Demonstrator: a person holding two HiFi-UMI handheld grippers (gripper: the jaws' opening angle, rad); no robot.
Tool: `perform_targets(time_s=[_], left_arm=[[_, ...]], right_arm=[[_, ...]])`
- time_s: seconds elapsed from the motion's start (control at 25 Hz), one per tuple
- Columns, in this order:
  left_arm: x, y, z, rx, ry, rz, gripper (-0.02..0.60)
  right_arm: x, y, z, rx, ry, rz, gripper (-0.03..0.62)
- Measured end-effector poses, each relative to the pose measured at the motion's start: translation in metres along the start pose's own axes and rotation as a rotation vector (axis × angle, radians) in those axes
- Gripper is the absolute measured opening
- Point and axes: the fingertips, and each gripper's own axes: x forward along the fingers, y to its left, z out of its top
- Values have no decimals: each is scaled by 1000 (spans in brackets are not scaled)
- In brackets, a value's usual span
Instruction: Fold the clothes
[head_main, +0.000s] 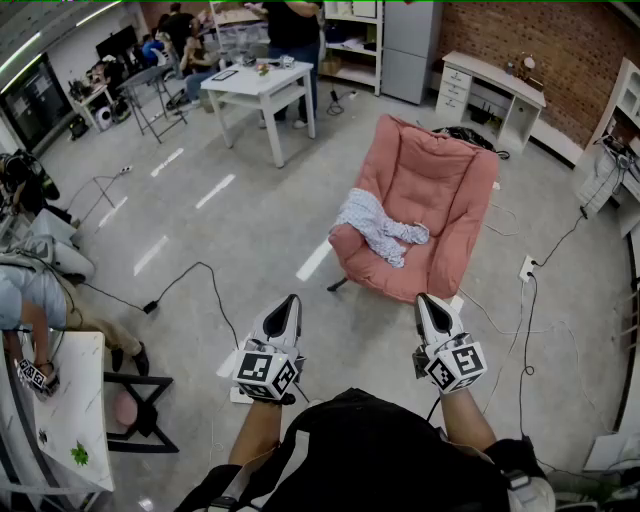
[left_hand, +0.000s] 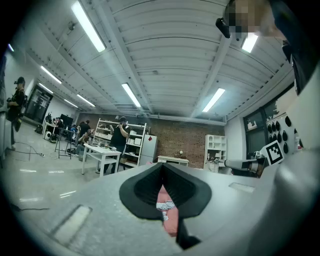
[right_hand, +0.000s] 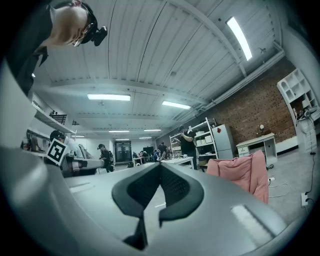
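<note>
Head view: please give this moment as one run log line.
phase: folding not begun | left gripper: shut, empty | right gripper: shut, empty | cloth: crumpled on chair | contact: none

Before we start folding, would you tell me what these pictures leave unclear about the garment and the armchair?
Head view: the garment lies crumpled and small on the pink armchair, so its type and size are unclear.
Left gripper view: the left gripper, jaws shut, blocks all but a sliver of both.
Right gripper view: the armchair is side-on, and its side hides the garment.
Head view: the seat covers most of the armchair's base.
</note>
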Motion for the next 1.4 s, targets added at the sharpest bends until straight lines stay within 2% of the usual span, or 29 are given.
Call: perform_targets(time_s=[0.48,0.64,0.68,0.72,0.76,0.8,0.84,0.88,1.0,1.12,1.4], left_arm=[[11,9,8,-5,4,-27,-2],[8,13,10,-27,20,-63,0],[8,14,8,-32,32,-81,15],[7,15,5,-35,41,-96,132],[7,17,5,-36,40,-98,216],[6,21,8,-32,30,-90,288],[4,26,12,-23,16,-74,364],[2,32,17,-13,2,-59,394],[-6,56,25,-16,-14,-40,428],[-10,79,26,-36,0,-38,428],[-4,121,12,-25,34,-64,428]], right_arm=[[20,10,4,15,6,-3,3],[26,25,7,53,-25,32,4],[26,30,8,63,-33,44,5],[27,36,9,62,-39,55,9],[29,43,9,52,-42,68,38],[32,50,8,37,-43,81,128],[35,56,7,23,-44,88,255],[39,61,7,9,-45,86,330],[51,72,5,-17,-49,51,376],[63,79,7,-14,-53,23,376],[85,90,-1,-21,-51,-29,374]])
